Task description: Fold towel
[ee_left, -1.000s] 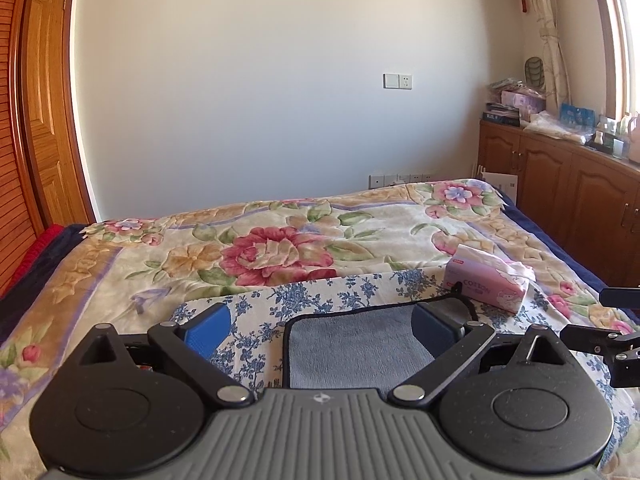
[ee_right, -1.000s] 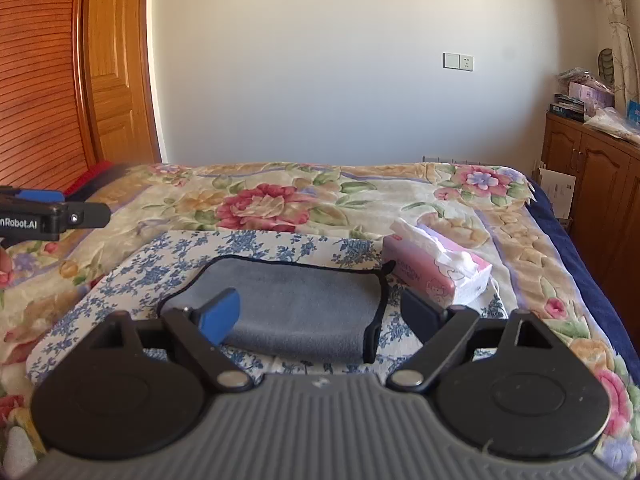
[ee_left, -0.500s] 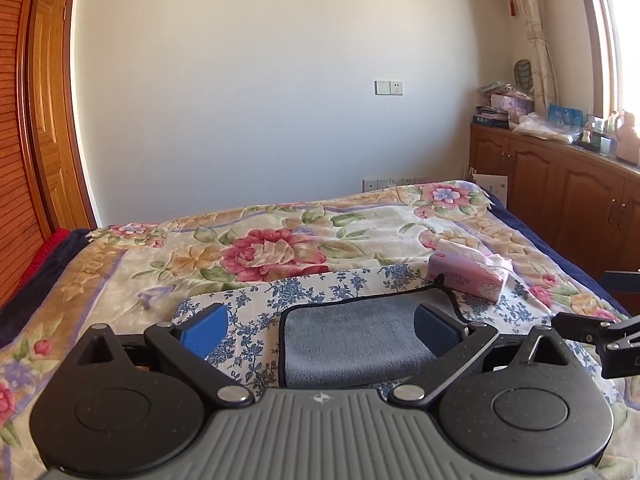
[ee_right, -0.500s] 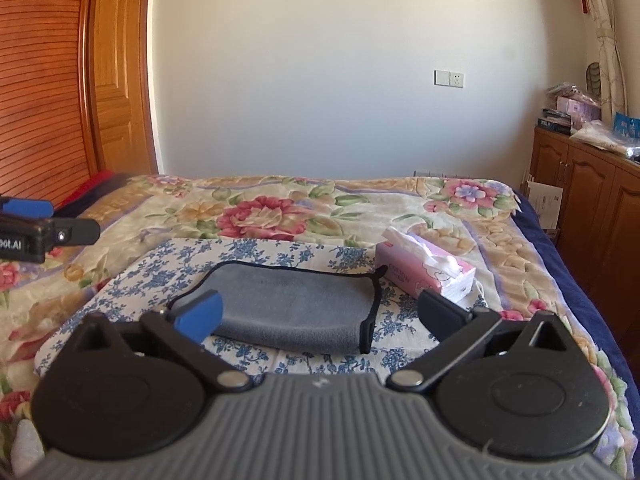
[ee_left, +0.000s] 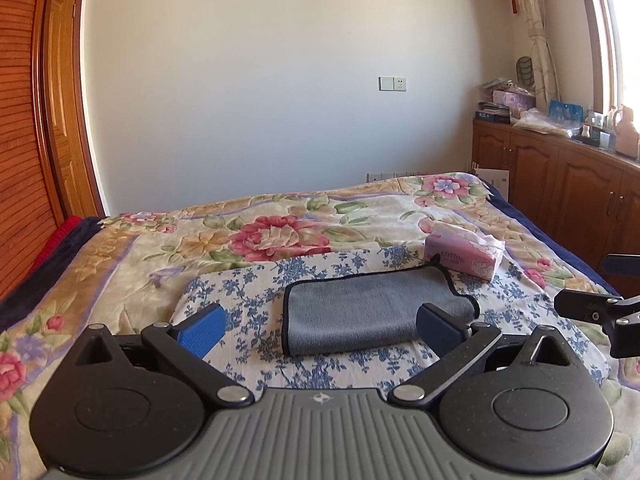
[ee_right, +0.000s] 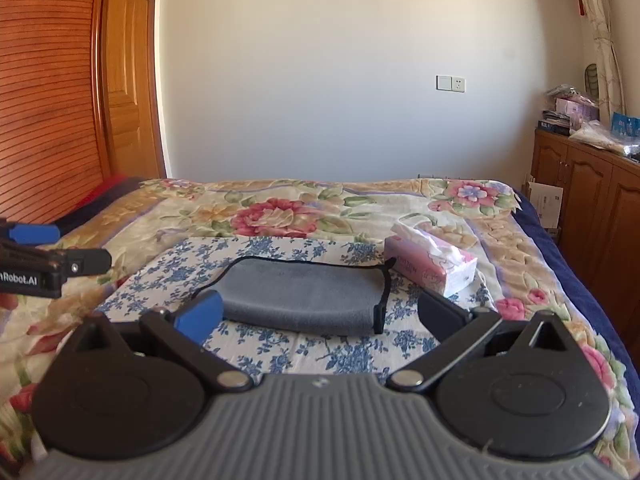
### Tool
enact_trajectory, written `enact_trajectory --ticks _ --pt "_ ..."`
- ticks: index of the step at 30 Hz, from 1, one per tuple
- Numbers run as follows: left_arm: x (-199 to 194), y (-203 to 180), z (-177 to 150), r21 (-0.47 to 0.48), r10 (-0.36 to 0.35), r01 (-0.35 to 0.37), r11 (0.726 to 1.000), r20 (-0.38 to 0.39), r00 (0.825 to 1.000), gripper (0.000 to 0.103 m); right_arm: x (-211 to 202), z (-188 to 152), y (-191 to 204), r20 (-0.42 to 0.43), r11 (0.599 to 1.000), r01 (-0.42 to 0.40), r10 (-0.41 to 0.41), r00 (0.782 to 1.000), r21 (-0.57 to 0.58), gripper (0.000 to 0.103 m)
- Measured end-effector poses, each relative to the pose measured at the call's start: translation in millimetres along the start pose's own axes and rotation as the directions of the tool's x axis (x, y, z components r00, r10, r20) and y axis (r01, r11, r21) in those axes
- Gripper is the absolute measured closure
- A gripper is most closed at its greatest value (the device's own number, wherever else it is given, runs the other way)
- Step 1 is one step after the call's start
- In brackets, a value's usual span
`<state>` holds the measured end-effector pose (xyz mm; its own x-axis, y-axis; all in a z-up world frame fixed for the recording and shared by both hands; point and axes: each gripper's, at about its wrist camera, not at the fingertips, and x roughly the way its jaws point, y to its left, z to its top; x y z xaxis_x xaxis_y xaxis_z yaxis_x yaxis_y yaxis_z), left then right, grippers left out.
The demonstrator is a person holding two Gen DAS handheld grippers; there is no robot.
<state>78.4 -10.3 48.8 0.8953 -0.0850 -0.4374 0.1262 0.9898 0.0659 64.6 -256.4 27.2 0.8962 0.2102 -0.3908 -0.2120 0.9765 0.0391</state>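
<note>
A grey towel (ee_left: pixel 372 308) with a black hem lies folded into a flat rectangle on a blue-flowered white cloth (ee_left: pixel 248 292) on the bed. It also shows in the right wrist view (ee_right: pixel 304 296). My left gripper (ee_left: pixel 320 326) is open and empty, raised above and short of the towel's near edge. My right gripper (ee_right: pixel 320 312) is open and empty too, held back from the towel. Each gripper shows at the edge of the other's view: the right one (ee_left: pixel 600 304), the left one (ee_right: pixel 48 260).
A pink tissue pack (ee_left: pixel 464 254) lies just beyond the towel's right end, also seen in the right wrist view (ee_right: pixel 432 264). The floral bedspread (ee_left: pixel 280 236) covers the bed. Wooden cabinets (ee_left: pixel 560 184) stand right, a wooden door (ee_right: pixel 124 80) left.
Both grippers have pulled back and risen from the towel, so more of it shows. The towel has not moved.
</note>
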Motion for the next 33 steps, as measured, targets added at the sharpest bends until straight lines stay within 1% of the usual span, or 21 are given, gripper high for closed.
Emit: enact_trajectory --ticks 5,18,24,33 --pt "-9 1 -12 -0.015 0.000 -0.001 1.000 -0.011 1.000 0.000 -9 -6 1 0.001 1.000 0.009 -0.009 1.000 0.024 0.000" --pt "-33 -4 -41 0.000 0.067 -0.067 0.998 -0.016 0.998 0.000 -29 -23 10 -0.001 0.999 0.023 -0.023 1.000 0.025 0.000" --pt "-43 -6 -54 0.001 0.039 -0.039 0.999 0.001 0.999 0.000 -36 -29 13 -0.002 0.999 0.023 -0.023 1.000 0.027 0.000" --pt "-50 -4 -70 -0.015 0.038 -0.038 0.999 0.006 0.999 0.000 -40 -38 15 -0.002 0.999 0.036 -0.036 0.999 0.020 0.000"
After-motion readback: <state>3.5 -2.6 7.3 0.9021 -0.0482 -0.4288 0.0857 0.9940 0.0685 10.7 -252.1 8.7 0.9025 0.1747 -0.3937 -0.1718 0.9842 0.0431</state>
